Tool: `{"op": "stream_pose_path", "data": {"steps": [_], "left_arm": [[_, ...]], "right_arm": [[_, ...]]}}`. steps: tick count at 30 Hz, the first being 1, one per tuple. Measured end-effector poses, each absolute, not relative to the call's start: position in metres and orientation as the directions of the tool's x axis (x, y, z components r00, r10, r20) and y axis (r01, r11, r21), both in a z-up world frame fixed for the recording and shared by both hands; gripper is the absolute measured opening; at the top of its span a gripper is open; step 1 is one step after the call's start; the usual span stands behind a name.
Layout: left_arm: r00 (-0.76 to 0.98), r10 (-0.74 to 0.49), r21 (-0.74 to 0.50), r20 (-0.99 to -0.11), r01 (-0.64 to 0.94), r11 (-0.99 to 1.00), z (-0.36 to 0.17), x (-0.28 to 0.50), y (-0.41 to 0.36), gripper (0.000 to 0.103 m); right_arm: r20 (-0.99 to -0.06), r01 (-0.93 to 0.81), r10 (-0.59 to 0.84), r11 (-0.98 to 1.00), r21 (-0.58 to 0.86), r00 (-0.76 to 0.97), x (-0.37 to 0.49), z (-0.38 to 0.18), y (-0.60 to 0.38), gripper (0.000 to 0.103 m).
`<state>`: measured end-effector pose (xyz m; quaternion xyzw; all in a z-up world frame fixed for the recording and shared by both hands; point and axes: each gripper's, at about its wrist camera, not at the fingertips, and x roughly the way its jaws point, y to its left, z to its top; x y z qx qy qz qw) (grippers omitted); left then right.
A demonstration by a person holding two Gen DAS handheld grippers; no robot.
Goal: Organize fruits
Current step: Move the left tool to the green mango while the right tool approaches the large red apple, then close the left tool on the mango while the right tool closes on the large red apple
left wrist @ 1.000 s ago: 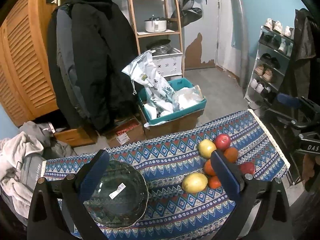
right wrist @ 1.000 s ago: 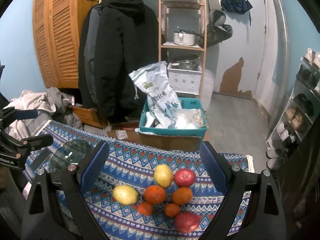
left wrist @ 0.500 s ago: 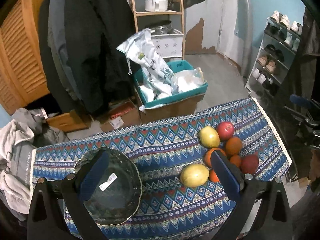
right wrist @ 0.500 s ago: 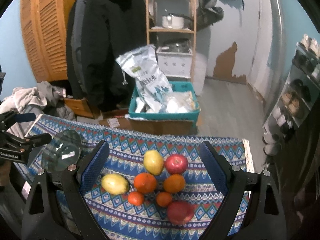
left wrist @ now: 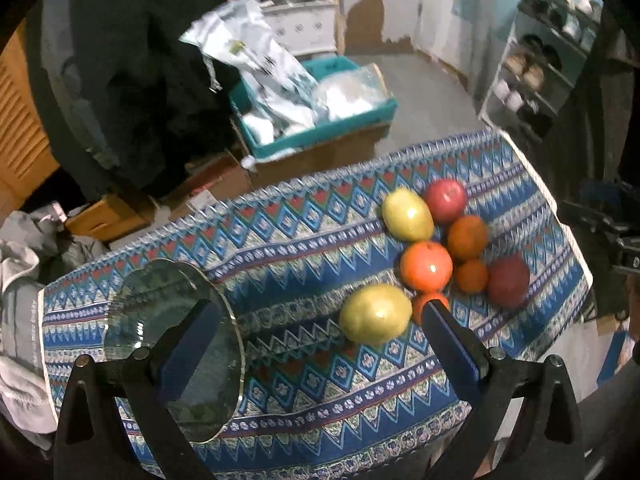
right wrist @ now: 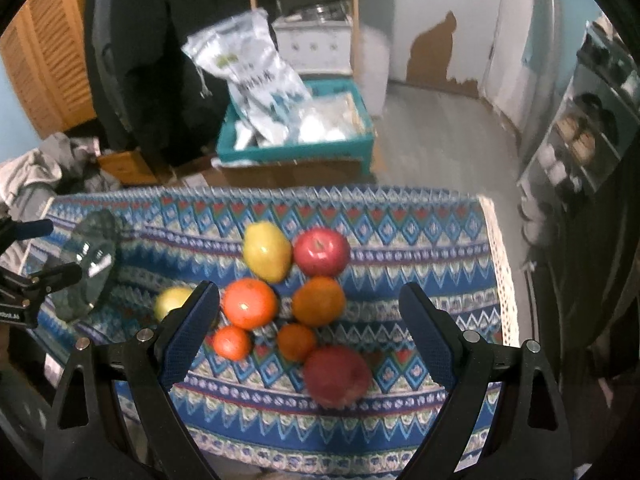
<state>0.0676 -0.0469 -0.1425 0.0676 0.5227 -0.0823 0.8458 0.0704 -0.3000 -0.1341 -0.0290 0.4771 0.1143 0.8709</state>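
Note:
A cluster of fruit lies on the patterned tablecloth (left wrist: 288, 248): two yellow pears (left wrist: 375, 314) (left wrist: 407, 214), two red apples (left wrist: 445, 201) (left wrist: 508, 282) and several oranges (left wrist: 426, 266). A clear glass bowl (left wrist: 176, 332) sits at the cloth's left end. My left gripper (left wrist: 320, 340) is open and empty, above the cloth between bowl and near pear. My right gripper (right wrist: 310, 330) is open and empty, above the fruit cluster (right wrist: 250, 304), with the near apple (right wrist: 338, 376) between its fingers in view. The bowl also shows in the right wrist view (right wrist: 90, 264).
Beyond the table's far edge stands a teal crate (right wrist: 296, 152) of plastic bags on a cardboard box. Dark coats (right wrist: 136, 48) hang at the back left, a shoe rack (left wrist: 536, 76) stands at the right, and clothes (left wrist: 20, 280) are heaped at the left.
Both grippers have moved down and forward toward the table, so the fruit and bowl look larger. Nothing on the cloth has moved and both grippers stay open.

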Motion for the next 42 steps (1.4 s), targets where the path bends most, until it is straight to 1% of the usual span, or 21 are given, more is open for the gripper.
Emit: {"op": "stream_pose_path", "data": {"steps": [4,10,16,25,29,36,38,42], "left_arm": [[0.398,-0.082,0.019,-0.914,0.245,0.969,-0.157,0.072,-0.057,0.102],[0.324,-0.115,-0.039,-0.939,0.233,0.972,-0.18,0.088,-0.059,0.102],[0.285,-0.114,-0.051,-0.952,0.22,0.974,-0.203,0.098,-0.063,0.102],[0.222,-0.134,-0.092,-0.966,0.191,0.977,-0.241,0.101,-0.075,0.102],[0.2,-0.126,-0.084,-0.972,0.206,0.975,-0.255,0.102,-0.083,0.102],[0.165,-0.124,-0.09,-0.978,0.203,0.975,-0.274,0.109,-0.085,0.102],[0.157,-0.12,-0.087,-0.98,0.197,0.976,-0.278,0.11,-0.085,0.102],[0.127,-0.144,-0.119,-0.981,0.186,0.975,-0.288,0.113,-0.085,0.102]], "right_arm": [[-0.875,-0.221,0.173,0.972,0.078,0.452,0.074,-0.153,-0.305,0.09],[-0.909,-0.206,0.13,0.977,0.05,0.396,0.075,-0.181,-0.311,0.09],[-0.935,-0.186,0.114,0.981,0.052,0.337,0.079,-0.211,-0.319,0.09],[-0.961,-0.172,0.108,0.983,0.064,0.256,0.083,-0.248,-0.323,0.09],[-0.972,-0.175,0.095,0.983,0.058,0.216,0.083,-0.266,-0.321,0.09],[-0.977,-0.197,0.096,0.979,0.058,0.19,0.085,-0.282,-0.315,0.09],[-0.979,-0.203,0.094,0.978,0.057,0.18,0.087,-0.288,-0.311,0.089],[-0.981,-0.206,0.101,0.976,0.065,0.168,0.09,-0.299,-0.309,0.082]]}}
